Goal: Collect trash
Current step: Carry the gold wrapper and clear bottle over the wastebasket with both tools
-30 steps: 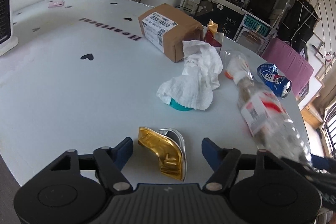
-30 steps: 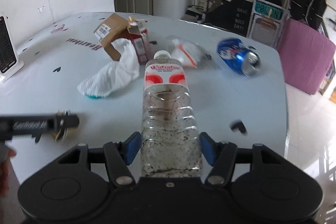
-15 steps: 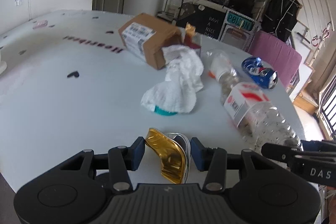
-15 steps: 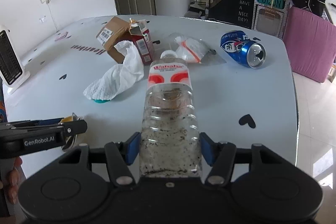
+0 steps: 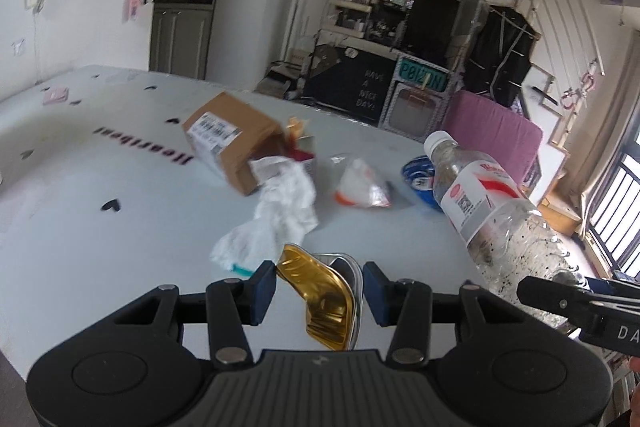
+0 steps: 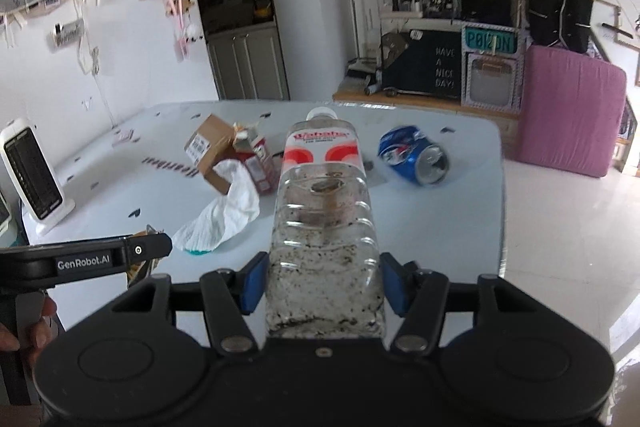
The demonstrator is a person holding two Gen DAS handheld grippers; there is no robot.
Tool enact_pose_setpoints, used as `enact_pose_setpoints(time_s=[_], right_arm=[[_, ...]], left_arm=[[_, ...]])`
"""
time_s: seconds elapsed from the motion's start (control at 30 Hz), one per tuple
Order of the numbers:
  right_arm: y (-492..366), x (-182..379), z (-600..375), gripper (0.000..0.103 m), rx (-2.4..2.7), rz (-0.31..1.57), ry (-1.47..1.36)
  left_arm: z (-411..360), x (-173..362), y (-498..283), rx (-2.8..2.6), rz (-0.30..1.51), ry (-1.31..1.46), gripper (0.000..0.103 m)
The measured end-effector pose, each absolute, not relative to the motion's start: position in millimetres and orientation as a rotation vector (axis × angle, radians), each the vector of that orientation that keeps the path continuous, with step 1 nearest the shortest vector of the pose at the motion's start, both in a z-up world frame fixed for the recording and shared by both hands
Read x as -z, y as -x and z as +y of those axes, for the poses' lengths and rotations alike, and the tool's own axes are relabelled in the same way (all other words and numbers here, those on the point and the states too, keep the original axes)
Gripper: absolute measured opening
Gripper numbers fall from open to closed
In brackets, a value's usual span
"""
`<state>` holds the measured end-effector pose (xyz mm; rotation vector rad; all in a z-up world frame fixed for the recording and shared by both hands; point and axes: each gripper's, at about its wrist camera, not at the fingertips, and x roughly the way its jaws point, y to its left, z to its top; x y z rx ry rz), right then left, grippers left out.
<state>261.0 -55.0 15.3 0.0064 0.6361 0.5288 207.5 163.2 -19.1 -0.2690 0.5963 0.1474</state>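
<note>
On the table: box at eleven o'clock, carton touching its right end, tissue just before both, bag at one o'clock, can farther right. Heater at far left edge.

"GenRobot.AI" in white on the black left gripper arm; "DA", cut off at the frame edge, on the right gripper arm. "HAVE A NICE DAY!" chalked on black board, "POIZON" on teal plate beside it. "Heartbeat" printed upside down on white table; red brand word on plastic bottle label, not legible; barcode label on cardboard box, unreadable.
</note>
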Motion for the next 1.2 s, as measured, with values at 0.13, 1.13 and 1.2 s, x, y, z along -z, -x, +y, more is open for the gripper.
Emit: enact_pose_setpoints(time_s=[0.13, 1.13, 1.2], right_arm=[[-256.2, -22.9, -84.8, 0.060, -0.498, 0.619, -0.025], [-252.3, 31.1, -344.1, 0.060, -0.186, 0.670, -0.156], [-254.7, 43.0, -357.9, 0.060, -0.162, 0.702, -0.172]], left_arm=[[134.5, 11.4, -210.6, -0.115, 0.593, 0.240, 0.048], [-145.8, 55.8, -291.3, 0.262, 0.702, 0.083, 0.048], [-160.5, 65.5, -300.2, 0.283, 0.736, 0.080, 0.048]])
